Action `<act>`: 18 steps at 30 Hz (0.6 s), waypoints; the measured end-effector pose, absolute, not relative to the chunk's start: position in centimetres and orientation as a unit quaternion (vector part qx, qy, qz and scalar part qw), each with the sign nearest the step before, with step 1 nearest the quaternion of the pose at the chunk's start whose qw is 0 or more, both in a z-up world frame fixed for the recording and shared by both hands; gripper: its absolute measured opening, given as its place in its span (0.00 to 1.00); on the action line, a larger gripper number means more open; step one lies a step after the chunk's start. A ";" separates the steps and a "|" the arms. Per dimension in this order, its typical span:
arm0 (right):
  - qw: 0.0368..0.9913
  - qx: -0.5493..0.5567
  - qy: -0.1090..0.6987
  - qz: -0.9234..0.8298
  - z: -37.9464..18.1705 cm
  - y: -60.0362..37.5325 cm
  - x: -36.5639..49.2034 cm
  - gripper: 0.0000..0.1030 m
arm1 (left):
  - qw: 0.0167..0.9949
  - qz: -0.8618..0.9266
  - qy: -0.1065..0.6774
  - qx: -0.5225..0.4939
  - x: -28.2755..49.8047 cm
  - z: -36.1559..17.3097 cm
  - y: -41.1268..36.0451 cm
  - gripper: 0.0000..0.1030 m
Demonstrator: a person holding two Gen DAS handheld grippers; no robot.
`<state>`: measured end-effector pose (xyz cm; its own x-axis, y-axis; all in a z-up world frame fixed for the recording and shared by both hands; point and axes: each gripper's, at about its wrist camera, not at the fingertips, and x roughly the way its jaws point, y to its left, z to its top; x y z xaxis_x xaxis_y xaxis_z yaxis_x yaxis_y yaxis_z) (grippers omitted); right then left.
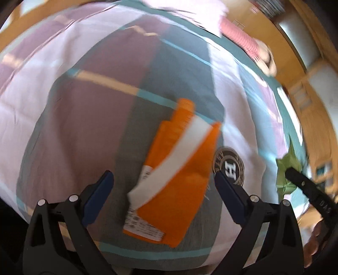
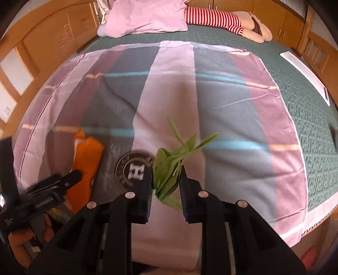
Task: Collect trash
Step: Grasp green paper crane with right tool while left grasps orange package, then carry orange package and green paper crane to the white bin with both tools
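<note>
On a bed, under both wrist cameras: striped quilt (image 2: 169,101) in lilac, mauve and grey bands, spread over a green patterned bedspread (image 2: 312,131).

Left gripper (image 1: 163,190): jaws wide apart, gripping nothing, poised over an orange wrapper (image 1: 179,173) with a white diagonal stripe and a printed label at its near end. Wrapper flat on a grey band of the quilt, between the two blue fingertips (image 1: 101,188) as seen from the left wrist; contact with either pad impossible to tell, picture blurred.

Just beside the wrapper, to its right: round dark disc (image 1: 229,167) with a white letter H, also flat on the quilt.

Right gripper (image 2: 165,179): jaws drawn close, clamped on a crumpled green wrapper (image 2: 169,169), thin green strips sticking up and forward past the fingertips. Green wrapper raised clear of the quilt, near the disc's right edge in the right wrist view.

Farther up the bed: lilac pillow (image 2: 145,17) and a soft doll (image 2: 224,19) in red-and-white stripes, both well apart from the trash. Wooden cupboards (image 2: 52,36) around the bed.
</note>
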<state>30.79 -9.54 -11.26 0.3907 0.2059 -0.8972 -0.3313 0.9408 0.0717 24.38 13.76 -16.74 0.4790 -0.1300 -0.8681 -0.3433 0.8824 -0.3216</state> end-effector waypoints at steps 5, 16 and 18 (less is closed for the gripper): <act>0.829 -0.079 0.528 0.170 -11.6 -8.4 29.1 0.23 | 0.843 0.056 0.521 -0.123 25.2 -16.8 10.7 0.93; 0.833 -0.068 0.525 0.165 -11.2 -8.2 27.7 0.23 | 0.831 0.070 0.543 -0.099 24.8 -18.3 11.3 0.73; 0.835 -0.057 0.523 0.161 -11.0 -8.6 27.3 0.23 | 0.836 0.071 0.534 -0.110 24.6 -17.9 11.7 0.73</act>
<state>27.34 -8.64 -11.00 0.4004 0.2095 -0.8921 -0.3296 0.9413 0.0731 24.57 11.66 -17.86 0.4205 0.0021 -0.9073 -0.2364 0.9657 -0.1073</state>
